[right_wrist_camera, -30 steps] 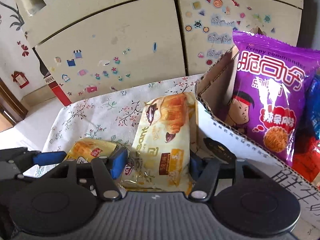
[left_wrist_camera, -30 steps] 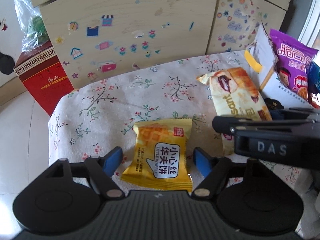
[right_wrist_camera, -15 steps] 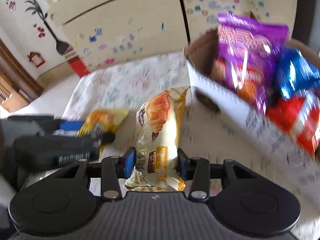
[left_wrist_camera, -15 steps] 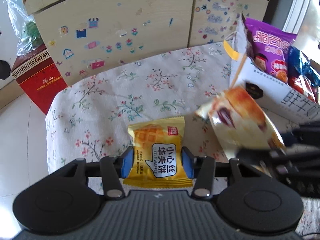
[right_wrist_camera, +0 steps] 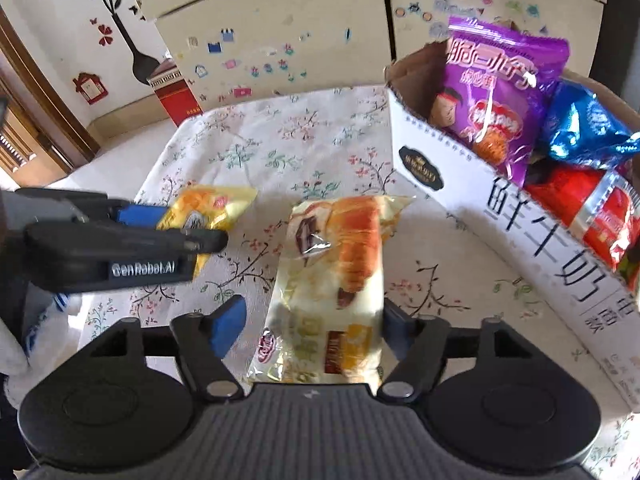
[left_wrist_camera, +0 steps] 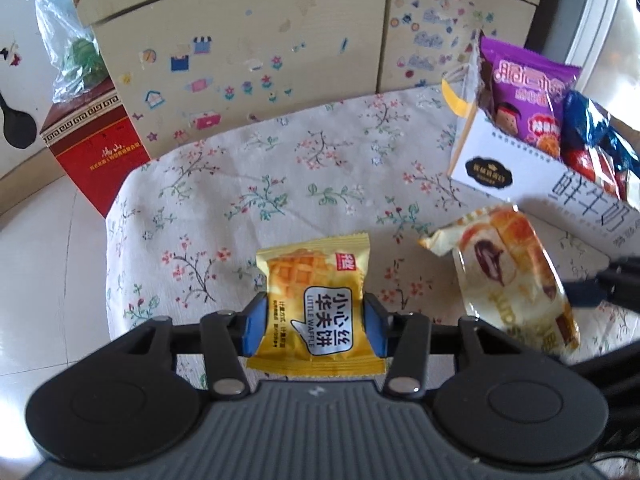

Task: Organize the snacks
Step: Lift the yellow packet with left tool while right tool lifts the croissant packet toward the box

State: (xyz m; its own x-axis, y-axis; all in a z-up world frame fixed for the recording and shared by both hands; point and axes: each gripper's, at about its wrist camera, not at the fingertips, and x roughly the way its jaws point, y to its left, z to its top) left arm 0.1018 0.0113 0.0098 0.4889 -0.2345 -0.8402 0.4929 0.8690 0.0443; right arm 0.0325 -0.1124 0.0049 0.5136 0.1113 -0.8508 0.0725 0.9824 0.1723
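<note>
My left gripper (left_wrist_camera: 314, 326) is shut on a yellow waffle packet (left_wrist_camera: 316, 300) and holds it above the flowered cloth (left_wrist_camera: 280, 184). The packet also shows in the right wrist view (right_wrist_camera: 208, 210). My right gripper (right_wrist_camera: 312, 320) holds a pale croissant packet (right_wrist_camera: 336, 280) between its jaws; the left pad stands a little off the wrapper, the right pad touches it. The croissant packet shows in the left wrist view (left_wrist_camera: 512, 280), lifted off the cloth. A white carton (right_wrist_camera: 500, 200) at the right holds a purple snack bag (right_wrist_camera: 496, 92), a blue bag (right_wrist_camera: 584, 132) and a red bag (right_wrist_camera: 592, 208).
A red gift box (left_wrist_camera: 92, 140) stands on the floor beyond the cloth's left corner. A sticker-covered cabinet (left_wrist_camera: 260, 52) backs the table. The carton also shows at the right of the left wrist view (left_wrist_camera: 520, 164). Tiled floor (left_wrist_camera: 40, 260) lies to the left.
Both grippers closed on their packets and lifted them off the cloth. The right gripper's jaws now stand wider around the croissant packet than half a second ago.
</note>
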